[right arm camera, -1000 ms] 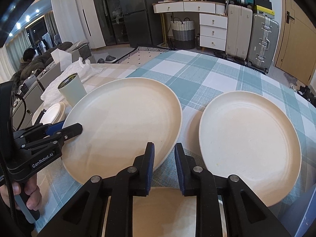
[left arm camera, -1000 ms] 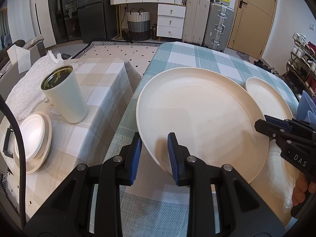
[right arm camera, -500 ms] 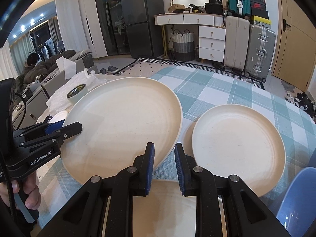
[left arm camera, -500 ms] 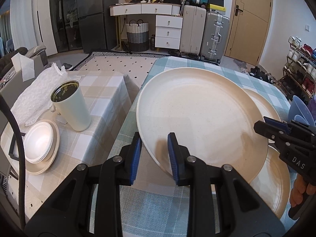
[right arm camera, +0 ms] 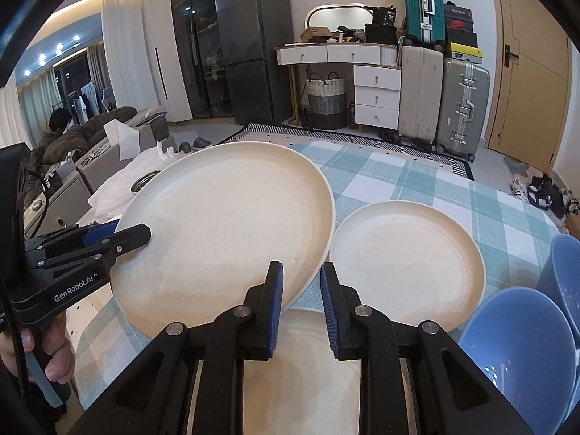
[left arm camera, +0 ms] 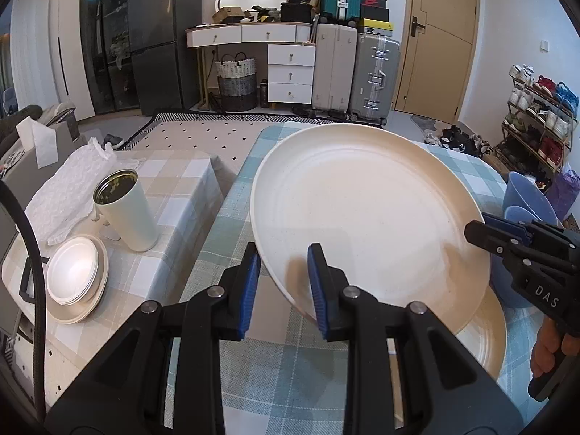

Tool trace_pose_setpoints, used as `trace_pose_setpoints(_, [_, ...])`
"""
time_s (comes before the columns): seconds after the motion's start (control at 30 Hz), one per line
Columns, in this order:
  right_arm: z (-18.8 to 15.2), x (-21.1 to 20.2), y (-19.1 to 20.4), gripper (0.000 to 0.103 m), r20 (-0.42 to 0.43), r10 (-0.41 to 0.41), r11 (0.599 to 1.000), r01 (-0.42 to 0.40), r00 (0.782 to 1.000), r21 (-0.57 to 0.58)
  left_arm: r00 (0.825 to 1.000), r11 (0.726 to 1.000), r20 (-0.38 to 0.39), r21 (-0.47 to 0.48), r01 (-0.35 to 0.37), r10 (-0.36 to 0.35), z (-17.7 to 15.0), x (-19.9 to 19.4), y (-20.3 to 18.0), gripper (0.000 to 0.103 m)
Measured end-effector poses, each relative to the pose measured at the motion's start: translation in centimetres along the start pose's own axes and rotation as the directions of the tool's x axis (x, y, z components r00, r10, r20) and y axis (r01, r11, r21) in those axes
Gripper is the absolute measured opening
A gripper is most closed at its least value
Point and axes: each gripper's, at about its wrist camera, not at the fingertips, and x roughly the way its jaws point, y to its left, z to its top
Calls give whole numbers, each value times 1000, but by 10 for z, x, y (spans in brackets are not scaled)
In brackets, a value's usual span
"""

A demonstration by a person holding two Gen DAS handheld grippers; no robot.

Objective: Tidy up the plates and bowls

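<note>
The left tongs (left arm camera: 282, 282) are clamped on the near rim of the large cream plate (left arm camera: 366, 210), one blue pad under the edge and one on its upper face. The plate is lifted and tilted above the checked worktop (left arm camera: 275, 373), its far edge raised. The right tongs (right arm camera: 301, 301) pinch the plate's opposite rim, at their left pad; whether the right pad presses it too cannot be told.

Directly beneath the right tongs lies a second cream plate (right arm camera: 308, 362) flat on the worktop, partly under the lifted one's edge. Just right of it sit blue bowls (right arm camera: 518, 355), close to the worktop's right edge. Beyond, a smaller cream plate (right arm camera: 406, 261) lies flat, its left rim tucked near the large plate's edge, with open checked cloth behind it to the far end.

To the left, across a narrow gap, a lower worktop (left arm camera: 170, 195) carries a stack of white bowls on a plate (left arm camera: 74, 279), a tall cream tumbler (left arm camera: 125, 210) standing upright just behind it, and crumpled white wrap (left arm camera: 69, 192) farther back.
</note>
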Motion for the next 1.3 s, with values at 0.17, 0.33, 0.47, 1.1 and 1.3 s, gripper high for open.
trace_pose_setpoints(0.17, [-10,-20,-4,21,16,-18,1000,17,1000,23,1000,1000,1,18,15,-15,-3,-18,-18,24])
trace_pose_setpoints(0.33, [-14,-32,-7,21,26,-20,999,19,999,33,1000,999,11,28,19,-19,-5,-36,-32,24])
trace_pose_setpoints(0.47, [-16,-44,-6,21,41,-16,999,15,999,43,1000,999,19,33,20,-20,-7,-49,-38,24])
trace_pose_setpoints(1.1, [-48,-81,-9,21,51,-50,996,46,997,77,998,995,9,74,66,-67,-28,-71,-61,24])
trace_pose_setpoints(1.3, [-58,-88,-8,21,59,-63,995,59,996,78,997,993,-6,84,82,-82,-38,-69,-64,24])
